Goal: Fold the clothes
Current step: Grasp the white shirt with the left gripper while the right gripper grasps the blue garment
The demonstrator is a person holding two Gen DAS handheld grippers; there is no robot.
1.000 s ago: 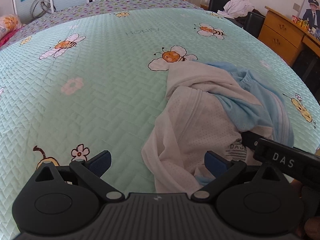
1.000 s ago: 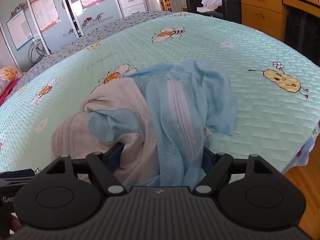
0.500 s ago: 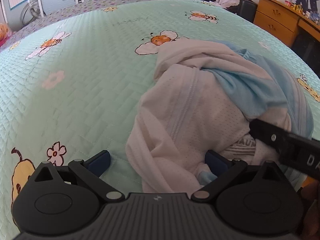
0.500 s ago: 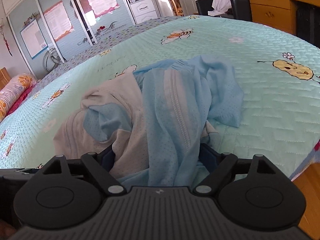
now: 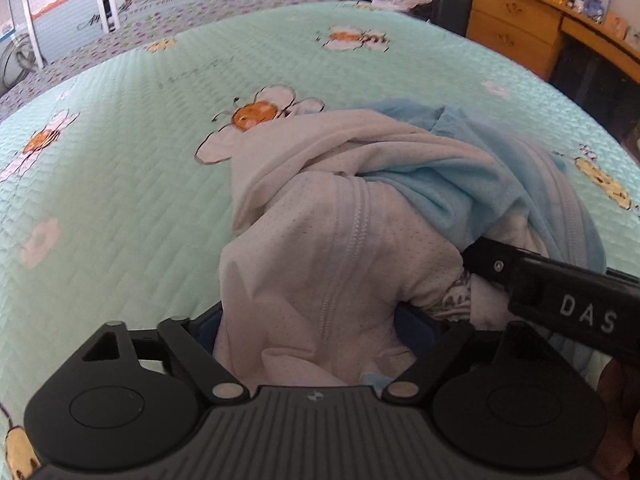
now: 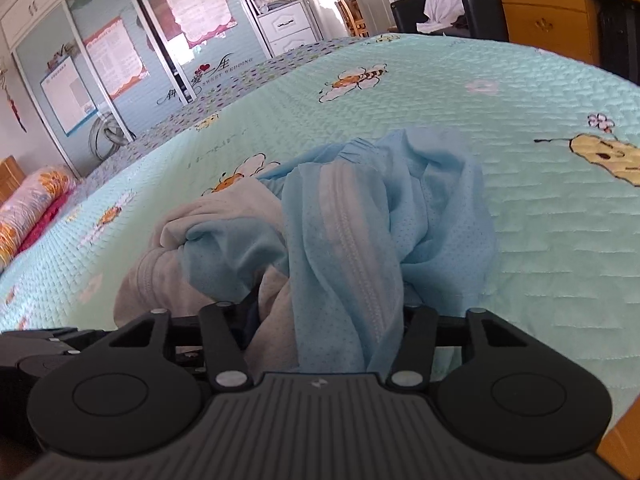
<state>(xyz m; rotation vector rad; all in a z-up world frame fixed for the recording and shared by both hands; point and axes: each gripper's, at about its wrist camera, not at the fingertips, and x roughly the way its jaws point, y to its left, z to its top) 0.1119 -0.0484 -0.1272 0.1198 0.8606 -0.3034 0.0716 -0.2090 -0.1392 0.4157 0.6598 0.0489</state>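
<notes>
1. The clothes lie in one crumpled heap on the mint quilted bedspread [image 5: 120, 184], near the bed's near edge: a white garment [image 5: 320, 264] with a raised zipper seam, and a light blue garment [image 6: 360, 248] draped over and tangled with it.
2. The left gripper [image 5: 308, 332] sits at the heap's near end. Its jaws have just been closing, and the white fabric fills the gap between them; the blue pads at either side look pressed against the cloth.
3. The right gripper [image 6: 324, 320] has also just been closing its jaws. A hanging fold of the blue garment, with some white cloth beside it, is bunched between its fingers and appears pinched.
4. In the left wrist view, the right gripper's black finger bar enters from 3 o'clock and lies against the heap.
5. Open room, left wrist view: bare bedspread spreads wide from 9 o'clock round to 12 o'clock of the heap, with only printed bees and flowers on it.
6. Right wrist view: flat bedspread runs from 1 to 3 o'clock of the heap; the bed's edge drops to wooden floor [image 6: 624, 440] at about 4 o'clock.
7. Beyond the far edge at 12 to 2 o'clock stand a wooden dresser [image 6: 544, 4] and dark chairs [image 6: 440, 16].
</notes>
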